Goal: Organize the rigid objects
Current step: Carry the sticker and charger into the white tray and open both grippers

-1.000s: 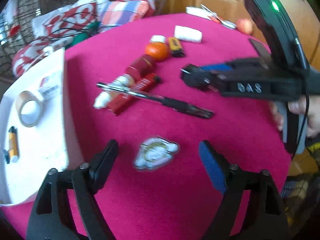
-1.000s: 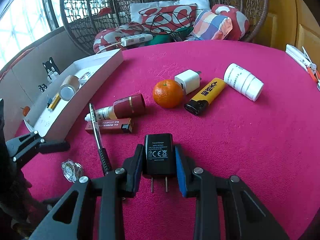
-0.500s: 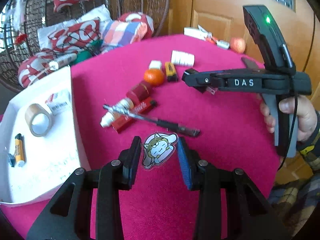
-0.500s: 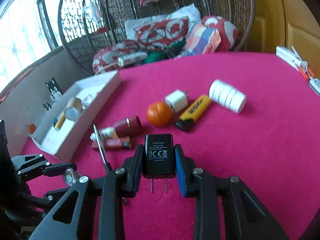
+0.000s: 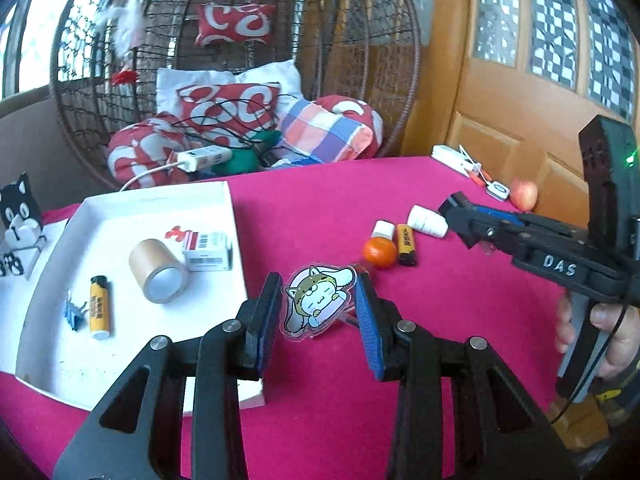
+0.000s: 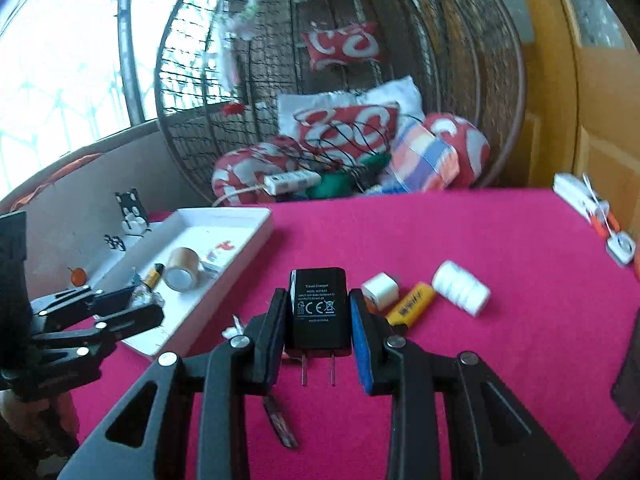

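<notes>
Two lighters: one yellow on the counter (image 5: 328, 420), pink felt, at 2 o'clock of the left gripper (image 5: 318, 312); another in the white rectangular tray (image 5: 132, 206) at 10 o'clock. One orange (image 5: 380, 253), one tape roll (image 5: 159, 276). Left fingers, narrow, pinch a flat glossy cat charm (image 5: 316, 300), lifted off the cloth since earlier. Right gripper (image 6: 319, 336) clamps a black boxy charger (image 6: 319, 308), now higher.
</notes>
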Demonstrator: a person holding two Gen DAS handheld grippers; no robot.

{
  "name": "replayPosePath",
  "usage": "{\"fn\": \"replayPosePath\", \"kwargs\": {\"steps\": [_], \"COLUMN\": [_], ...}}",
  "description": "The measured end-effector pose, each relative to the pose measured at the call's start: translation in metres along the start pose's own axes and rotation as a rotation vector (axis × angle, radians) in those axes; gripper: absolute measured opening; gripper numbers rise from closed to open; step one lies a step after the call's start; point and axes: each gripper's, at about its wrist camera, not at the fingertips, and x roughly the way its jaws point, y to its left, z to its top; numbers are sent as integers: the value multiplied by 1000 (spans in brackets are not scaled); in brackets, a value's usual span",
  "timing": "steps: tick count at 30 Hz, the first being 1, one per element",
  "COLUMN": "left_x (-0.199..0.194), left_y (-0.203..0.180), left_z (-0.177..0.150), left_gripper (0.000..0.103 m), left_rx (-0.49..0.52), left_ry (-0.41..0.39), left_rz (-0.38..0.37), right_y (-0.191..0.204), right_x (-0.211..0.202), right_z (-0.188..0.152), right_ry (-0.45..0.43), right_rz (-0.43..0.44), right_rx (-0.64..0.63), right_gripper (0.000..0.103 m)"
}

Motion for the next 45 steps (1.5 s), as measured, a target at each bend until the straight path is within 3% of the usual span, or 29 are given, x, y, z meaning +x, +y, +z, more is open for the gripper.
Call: {"fn": "replayPosePath", "kwargs": {"steps": [31, 41, 45], "left_x": [-44, -50, -52], "left_y": [71, 102, 131], "left_z": [0, -2, 1], "left_gripper": [36, 36, 36], "left_rx": [-132, -163, -207], "left_ry": [-120, -128, -127], "left_rz": [150, 208, 245], "right_y": [70, 106, 123], "right_x": [11, 36, 51], "right_z": [38, 45, 48], "right_ry": [-22, 11, 45], "right_rz": [110, 157, 186], "right_rx": [-138, -195, -218], "right_gripper": [29, 29, 29]}}
